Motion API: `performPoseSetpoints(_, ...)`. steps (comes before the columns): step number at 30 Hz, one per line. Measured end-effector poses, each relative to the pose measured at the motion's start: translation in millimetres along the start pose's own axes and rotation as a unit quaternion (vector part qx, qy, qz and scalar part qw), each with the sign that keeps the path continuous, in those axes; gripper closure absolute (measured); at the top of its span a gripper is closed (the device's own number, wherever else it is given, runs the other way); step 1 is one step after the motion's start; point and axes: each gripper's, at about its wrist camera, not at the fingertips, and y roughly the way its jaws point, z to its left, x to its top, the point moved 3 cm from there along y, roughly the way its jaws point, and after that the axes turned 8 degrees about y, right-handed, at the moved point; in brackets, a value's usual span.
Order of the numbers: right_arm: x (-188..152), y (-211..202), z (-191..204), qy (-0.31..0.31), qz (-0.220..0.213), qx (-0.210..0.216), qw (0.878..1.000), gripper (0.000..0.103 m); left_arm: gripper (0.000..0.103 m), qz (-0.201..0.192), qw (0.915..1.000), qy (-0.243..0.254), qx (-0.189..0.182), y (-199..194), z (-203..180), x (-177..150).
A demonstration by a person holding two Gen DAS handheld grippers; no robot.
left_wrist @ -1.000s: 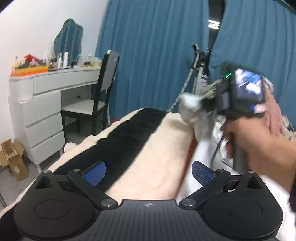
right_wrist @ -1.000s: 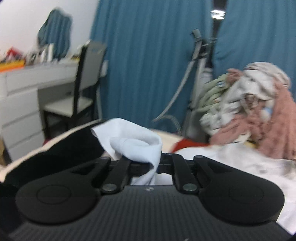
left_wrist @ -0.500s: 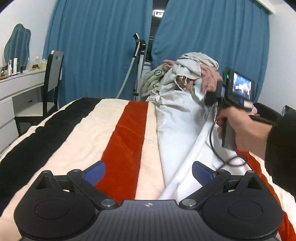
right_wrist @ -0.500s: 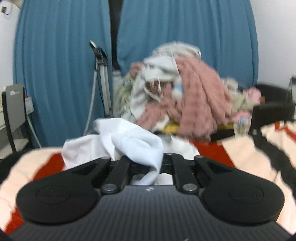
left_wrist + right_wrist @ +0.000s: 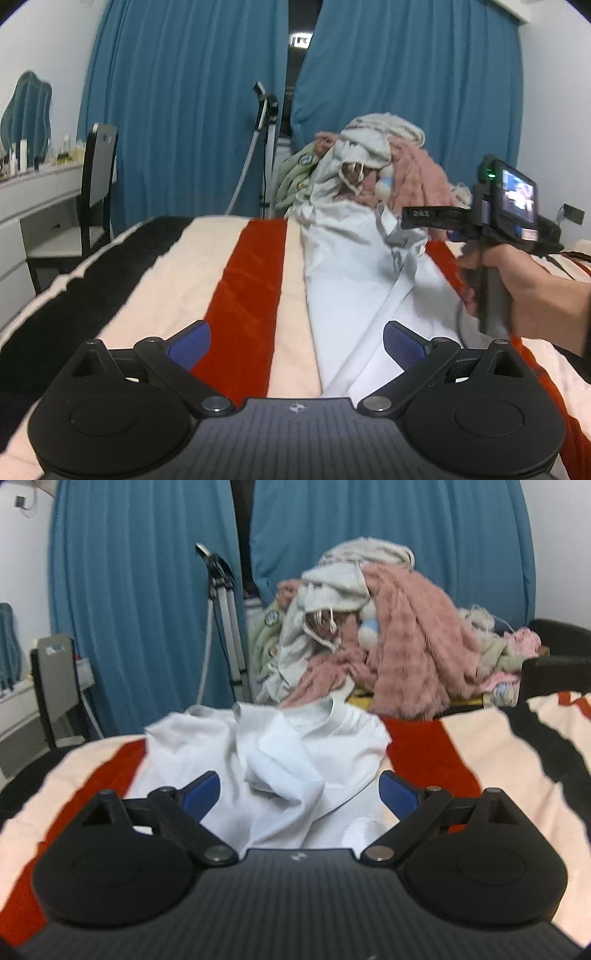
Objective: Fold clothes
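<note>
A white T-shirt [image 5: 295, 753] lies crumpled on the striped bed cover [image 5: 443, 753], its collar toward the far end. My right gripper [image 5: 299, 792] is open just above it, with a raised fold of the shirt between the blue pads, not gripped. In the left wrist view the same shirt [image 5: 347, 266] stretches along the bed, and the right gripper [image 5: 417, 218] is held by a hand above its far end. My left gripper [image 5: 293, 341] is open and empty, low over the near end of the bed, with the shirt's near edge by its right pad.
A tall pile of clothes [image 5: 376, 635], pink and off-white, sits at the bed's far end. Blue curtains [image 5: 184, 110] hang behind, with a vacuum [image 5: 264, 147] leaning there. A chair [image 5: 96, 192] and white dresser [image 5: 33, 199] stand left of the bed.
My right gripper was shut on the white shirt and carried it across to the bed; now its jaws are open and the shirt lies dropped on the cover. My left gripper swung right and stayed open.
</note>
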Motion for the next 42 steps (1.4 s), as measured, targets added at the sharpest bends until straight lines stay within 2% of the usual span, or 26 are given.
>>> performPoseSetpoints(4, 3.2, -55.7, -5.3, -0.002, -0.017, 0.011, 1.000, 0.009, 0.002, -0.016, 0.9999, 0.000, -0.005, -25.4, -2.0, 3.8)
performPoseSetpoints(7, -3.2, -110.1, -9.4, 0.016, -0.047, 0.011, 0.999, 0.009, 0.002, -0.027, 0.9996, -0.001, -0.009, -45.3, -3.9, 6.1)
performPoseSetpoints(11, -17.1, -174.6, -12.7, 0.032, -0.047, 0.019, 0.998, 0.009, 0.002, -0.041, 0.9991, -0.001, -0.013, -71.9, -6.5, 9.1)
performPoseSetpoints(14, -27.3, -221.0, -7.6, 0.007, -0.047, 0.018, 0.999, 0.009, 0.002, -0.051, 0.9985, -0.001, -0.017, -91.4, -8.6, 11.3)
performPoseSetpoints(19, -43.3, -292.4, -6.3, 0.013, -0.047, 0.038, 0.998, 0.009, 0.002, -0.039, 0.9988, 0.007, -0.029, -101.3, -19.7, 8.2)
performPoseSetpoints(24, -66.5, -335.8, -14.7, 0.014, -0.030, 0.025, 0.999, 0.009, 0.002, -0.014, 0.9988, 0.027, -0.038, -99.5, -32.5, -3.6)
performPoseSetpoints(26, -69.5, -343.0, -21.8, 0.031, -0.028, 0.021, 0.999, 0.009, 0.002, 0.002, 0.9987, 0.027, -0.043, -94.0, -34.0, -7.4)
performPoseSetpoints(30, -72.6, -353.8, -35.0, 0.062, -0.027, 0.017, 0.998, 0.009, 0.002, 0.063, 0.9976, 0.015, -0.025, -77.6, -17.8, -16.1)
performPoseSetpoints(33, -71.4, -351.1, -42.4, 0.071, -0.024, 0.015, 0.997, 0.009, 0.003, 0.122, 0.9911, -0.053, -0.013, -62.8, 12.3, -27.8)
performPoseSetpoints(37, -72.4, -345.1, -52.7, 0.086, -0.014, 0.010, 0.996, 0.009, 0.006, 0.180, 0.9706, -0.159, 0.013, -53.7, 55.8, -46.6)
performPoseSetpoints(38, -73.2, -343.5, -55.7, 0.094, -0.010, 0.009, 0.995, 0.009, 0.007, 0.195, 0.9649, -0.175, 0.026, -51.8, 63.4, -51.7)
performPoseSetpoints(42, -76.4, -337.2, -67.7, 0.125, 0.008, 0.007, 0.992, 0.009, 0.013, 0.236, 0.9484, -0.208, 0.038, -43.8, 81.8, -66.6)
